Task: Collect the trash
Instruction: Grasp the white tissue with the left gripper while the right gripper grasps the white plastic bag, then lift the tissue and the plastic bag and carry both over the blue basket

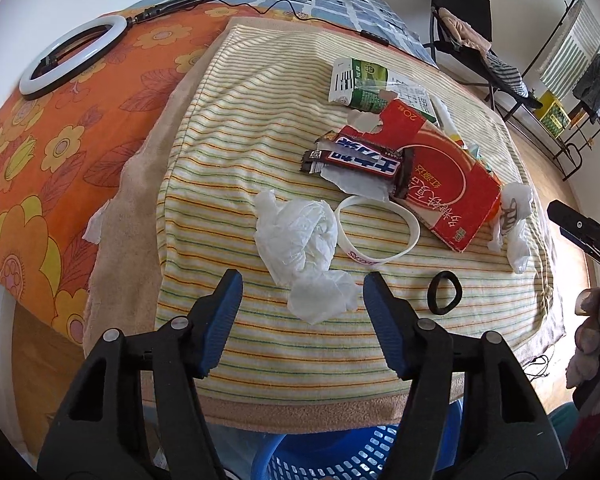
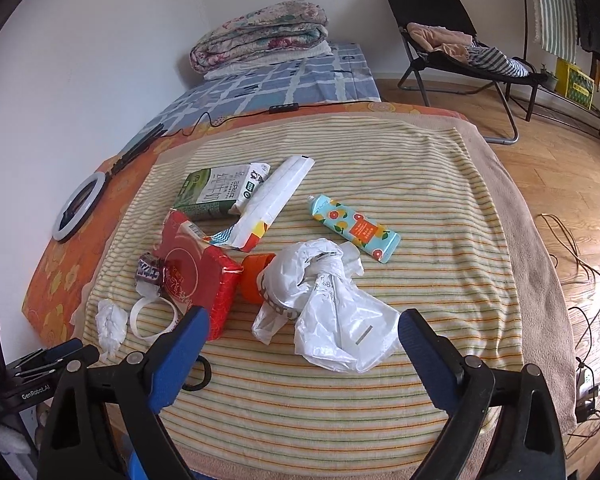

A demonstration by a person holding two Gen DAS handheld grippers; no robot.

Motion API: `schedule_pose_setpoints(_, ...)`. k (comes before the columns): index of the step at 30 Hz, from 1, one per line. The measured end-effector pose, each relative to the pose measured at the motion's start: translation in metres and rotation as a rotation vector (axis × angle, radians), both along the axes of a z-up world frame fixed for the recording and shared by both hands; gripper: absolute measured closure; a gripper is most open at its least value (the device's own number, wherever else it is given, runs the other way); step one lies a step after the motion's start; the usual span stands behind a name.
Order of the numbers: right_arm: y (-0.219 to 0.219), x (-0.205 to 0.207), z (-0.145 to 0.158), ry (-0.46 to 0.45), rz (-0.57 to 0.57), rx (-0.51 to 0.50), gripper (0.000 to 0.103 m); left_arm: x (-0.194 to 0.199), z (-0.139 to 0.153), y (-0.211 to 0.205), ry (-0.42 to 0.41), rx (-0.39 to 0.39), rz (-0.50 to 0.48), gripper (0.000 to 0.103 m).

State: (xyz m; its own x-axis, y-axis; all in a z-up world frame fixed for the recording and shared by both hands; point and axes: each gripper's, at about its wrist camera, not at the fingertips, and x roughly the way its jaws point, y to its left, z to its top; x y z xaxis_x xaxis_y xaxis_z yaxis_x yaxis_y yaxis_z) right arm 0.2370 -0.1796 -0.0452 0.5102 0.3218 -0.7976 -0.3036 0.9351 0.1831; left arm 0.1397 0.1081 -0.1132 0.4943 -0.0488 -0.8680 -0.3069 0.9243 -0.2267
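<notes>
Fingers of left gripper (image 1: pixel 302 300) partly apart, right gripper (image 2: pixel 304 344) spread wide, neither holding anything.
Crumpled tissue (image 1: pixel 304 252) sits just ahead between left fingers, untouched; white plastic bag (image 2: pixel 332 308) lies between right fingers, red box (image 2: pixel 198 276) ahead-left.

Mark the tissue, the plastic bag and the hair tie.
tissue (image 1: pixel 300 236), left wrist view, middle of the wad.
plastic bag (image 2: pixel 332 312), right wrist view, crumpled centre.
hair tie (image 1: pixel 456 286), left wrist view, right side of the loop.
</notes>
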Motion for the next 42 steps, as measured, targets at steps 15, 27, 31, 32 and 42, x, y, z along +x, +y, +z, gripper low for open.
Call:
schedule_pose_setpoints(15, 0.02, 0.048, -0.04, 0.132, -0.046, -0.027, 0.024, 0.026, -0.019, 0.014, 0.028, -0.027, -0.002, 0.067)
schedule_pose_setpoints(27, 0.02, 0.049, -0.036, 0.138, -0.01, 0.013, 0.063, 0.023, -0.011, 0.007, 0.003, -0.001, -0.018, 0.088)
schedule_pose_setpoints(31, 0.013, 0.044, -0.029, 0.126, -0.001, 0.042, 0.073, 0.019, -0.006, 0.008, -0.005, 0.002, -0.019, 0.089)
schedule_pose_setpoints(32, 0.011, 0.043, -0.027, 0.118, 0.0, 0.049, 0.074, 0.018, -0.005, 0.007, -0.007, 0.005, -0.023, 0.089)
schedule_pose_setpoints(42, -0.001, 0.021, -0.006, 0.04, 0.035, 0.049, 0.097, 0.005, 0.002, 0.0, -0.027, 0.025, -0.028, 0.093)
